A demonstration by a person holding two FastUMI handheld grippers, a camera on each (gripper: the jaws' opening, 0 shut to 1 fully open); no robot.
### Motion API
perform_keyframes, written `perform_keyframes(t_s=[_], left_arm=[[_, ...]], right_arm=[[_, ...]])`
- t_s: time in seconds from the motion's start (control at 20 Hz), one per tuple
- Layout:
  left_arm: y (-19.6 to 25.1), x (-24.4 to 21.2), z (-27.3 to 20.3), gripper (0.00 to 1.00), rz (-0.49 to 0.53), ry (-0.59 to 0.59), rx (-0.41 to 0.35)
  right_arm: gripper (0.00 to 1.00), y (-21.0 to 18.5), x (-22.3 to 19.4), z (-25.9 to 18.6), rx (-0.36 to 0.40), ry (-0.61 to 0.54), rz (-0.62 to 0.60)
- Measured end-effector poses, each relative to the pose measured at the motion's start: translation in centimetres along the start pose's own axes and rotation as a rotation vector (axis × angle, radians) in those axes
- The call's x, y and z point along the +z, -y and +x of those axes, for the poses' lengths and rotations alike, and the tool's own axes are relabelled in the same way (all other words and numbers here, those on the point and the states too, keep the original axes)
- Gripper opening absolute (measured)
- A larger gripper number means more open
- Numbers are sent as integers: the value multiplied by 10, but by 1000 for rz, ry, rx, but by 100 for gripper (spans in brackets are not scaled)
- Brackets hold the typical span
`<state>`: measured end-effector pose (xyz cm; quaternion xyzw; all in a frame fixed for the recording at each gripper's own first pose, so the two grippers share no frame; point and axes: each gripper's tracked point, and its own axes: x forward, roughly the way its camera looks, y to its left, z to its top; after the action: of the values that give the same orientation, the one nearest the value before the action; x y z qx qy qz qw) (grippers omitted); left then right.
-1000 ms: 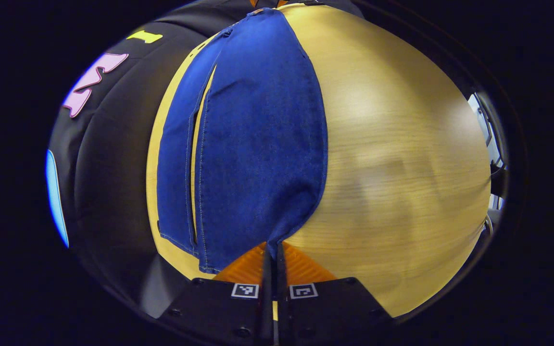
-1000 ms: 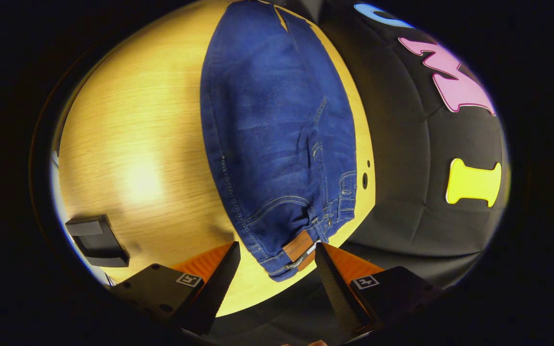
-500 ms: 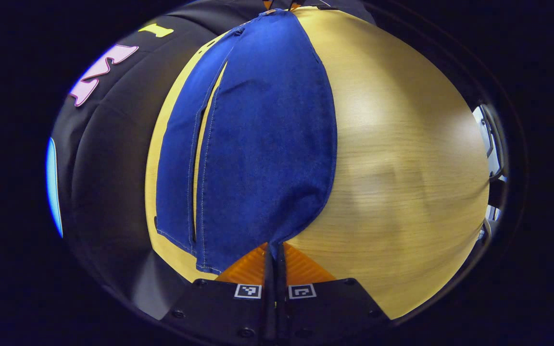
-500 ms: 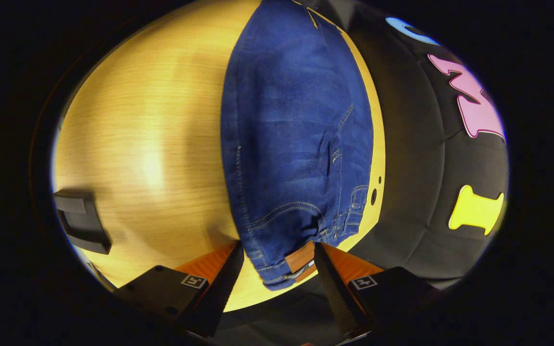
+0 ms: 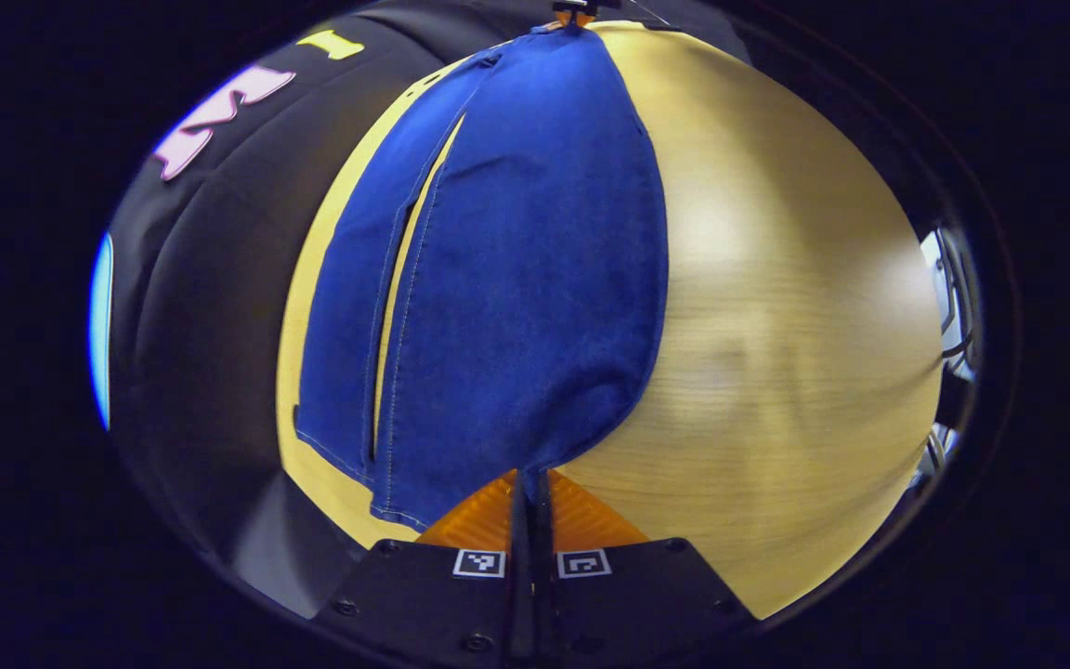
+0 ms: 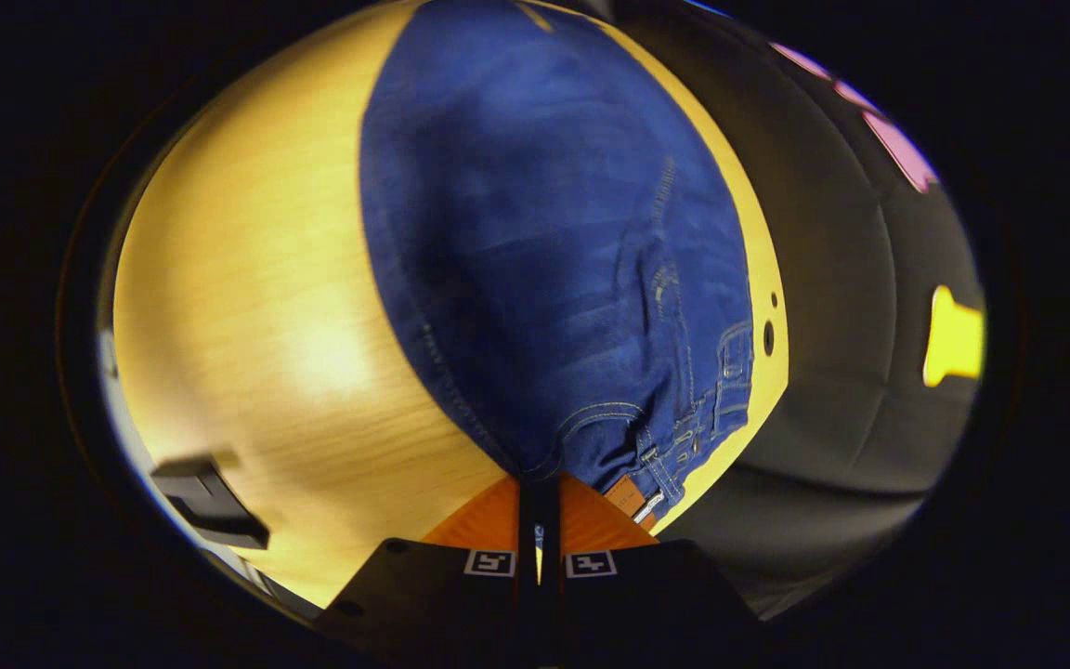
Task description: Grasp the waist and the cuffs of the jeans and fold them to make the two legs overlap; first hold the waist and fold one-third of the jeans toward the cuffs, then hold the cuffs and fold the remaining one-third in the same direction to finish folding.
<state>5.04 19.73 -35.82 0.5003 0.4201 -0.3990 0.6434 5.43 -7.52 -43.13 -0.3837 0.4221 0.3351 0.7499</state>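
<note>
Blue jeans (image 5: 507, 279) lie lengthwise on the wooden table (image 5: 776, 307), legs side by side with a narrow strip of table between them. In the left gripper view my left gripper (image 5: 529, 478) is shut on the near corner of one cuff, which is lifted slightly into its jaws. In the right gripper view the waist end of the jeans (image 6: 554, 260) faces me, with belt loops and a brown leather patch (image 6: 628, 495) at the edge. My right gripper (image 6: 539, 483) is shut on the waistband's near corner. The other gripper (image 5: 572, 13) shows small at the far end.
The table's far edge meets the black cloth wall (image 6: 851, 307) close beside the jeans. A dark flat object (image 6: 210, 502) lies on the table at the left of the right gripper view. A small hole (image 6: 768, 337) sits in the tabletop by the waistband.
My right gripper moved in onto the waistband and went from wide open to shut on it. The left gripper stayed shut on the cuff and shifted slightly.
</note>
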Motion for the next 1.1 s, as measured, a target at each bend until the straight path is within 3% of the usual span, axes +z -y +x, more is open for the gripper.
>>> perform_keyframes(t_s=[0.1, 0.2, 0.4, 0.45, 0.5, 0.7, 0.85, 0.9, 0.95, 1.1], left_arm=[[-17, 9, -10, 6, -92, 27, 6], [-40, 17, -32, 6, -130, 64, 52], [-57, 38, -53, 6, -194, 81, 48], [-64, 40, -55, 6, -219, 84, 54], [-72, 38, -54, 6, -272, 93, 54], [-116, 43, -62, 6, -470, 136, 123], [-147, 47, -56, 6, -571, 130, 164], [-157, 45, -51, 6, -597, 124, 168], [-168, 47, -46, 6, -614, 116, 171], [-204, 48, -29, 6, -714, 102, 202]], right_arm=[[0, 11, 11, -13, -24, 30, 56], [5, 26, 21, -31, -53, 66, 123], [5, 73, 44, -55, -114, 136, 259], [0, 85, 47, -58, -124, 150, 292], [5, 97, 51, -63, -137, 164, 328], [4, 147, 65, -72, -196, 217, 508], [4, 182, 75, -59, -240, 222, 585], [0, 192, 79, -52, -248, 220, 607], [5, 202, 81, -45, -267, 219, 619], [4, 223, 79, -17, -286, 170, 668]])
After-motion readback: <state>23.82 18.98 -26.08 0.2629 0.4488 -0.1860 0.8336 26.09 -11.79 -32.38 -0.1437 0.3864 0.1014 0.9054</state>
